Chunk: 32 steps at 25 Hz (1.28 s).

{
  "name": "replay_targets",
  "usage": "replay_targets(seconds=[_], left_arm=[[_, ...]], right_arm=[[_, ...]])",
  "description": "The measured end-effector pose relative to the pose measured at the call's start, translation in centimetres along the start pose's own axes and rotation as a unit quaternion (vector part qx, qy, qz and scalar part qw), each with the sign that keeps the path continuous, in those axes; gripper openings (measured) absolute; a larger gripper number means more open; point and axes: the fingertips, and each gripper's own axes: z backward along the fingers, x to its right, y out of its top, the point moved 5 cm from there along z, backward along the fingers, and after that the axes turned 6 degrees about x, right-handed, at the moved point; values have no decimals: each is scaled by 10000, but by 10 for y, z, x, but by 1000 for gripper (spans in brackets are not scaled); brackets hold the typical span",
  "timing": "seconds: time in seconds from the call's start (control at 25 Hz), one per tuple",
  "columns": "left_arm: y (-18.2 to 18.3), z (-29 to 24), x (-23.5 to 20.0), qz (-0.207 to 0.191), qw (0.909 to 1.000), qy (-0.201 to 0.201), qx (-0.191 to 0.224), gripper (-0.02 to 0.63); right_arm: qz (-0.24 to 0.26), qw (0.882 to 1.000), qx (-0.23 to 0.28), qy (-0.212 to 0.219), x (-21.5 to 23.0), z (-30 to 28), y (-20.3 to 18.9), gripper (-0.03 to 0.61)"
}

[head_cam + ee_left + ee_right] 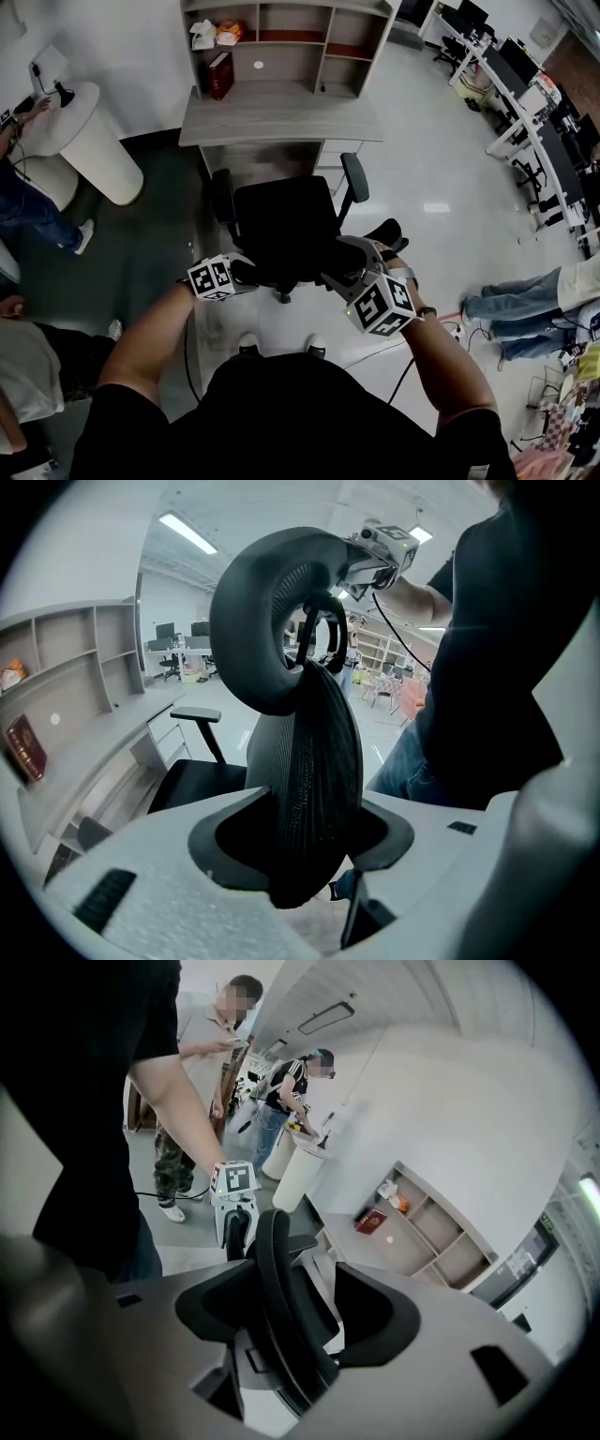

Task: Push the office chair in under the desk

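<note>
left gripper (pixel 242 273): jaws partly apart, clamped on side edge of black mesh backrest (pixel 314 761); mesh fills the gap and both pads are on it
black office chair (pixel 281 220): just in front of grey wooden desk with shelf hutch (pixel 281 120), seat facing desk and not under it; person stands right behind the chair back
right gripper (pixel 364 261): jaws wide apart; thin black upper edge of the chair back stands between them with a gap on one side, pads not pressing
head view alone: full layout, both armrests, chair-to-desk relation, both marker cubes at the chair back
left gripper view alone: ring-shaped black headrest (pixel 272 611) above the backrest, right gripper up beside it
right gripper view alone: upper bodies of two people standing by white round pedestal (pixel 298 1174); left gripper seen low on the chair back's far side
</note>
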Motion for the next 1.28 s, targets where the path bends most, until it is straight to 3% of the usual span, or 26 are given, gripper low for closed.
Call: replay_targets(seconds=[0.16, 0.36, 0.6, 1.12, 1.28], left_arm=[[0, 1, 0, 33, 10000, 23, -63, 210], [0, 1, 0, 76, 9999, 95, -105, 213], [-1, -1, 1, 120, 9997, 150, -172, 215], [-1, -2, -1, 309, 9986, 327, -285, 224], [1, -2, 0, 302, 9984, 372, -309, 224]], right_arm=[[-200, 9996, 174, -70, 18, 40, -27, 270], [-401, 9986, -246, -229, 43, 78, -92, 270], [-682, 9954, -661, 121, 48, 73, -166, 270], [194, 9775, -1859, 979, 43, -3, -273, 273], [737, 9691, -2170, 910, 44, -14, -294, 235]])
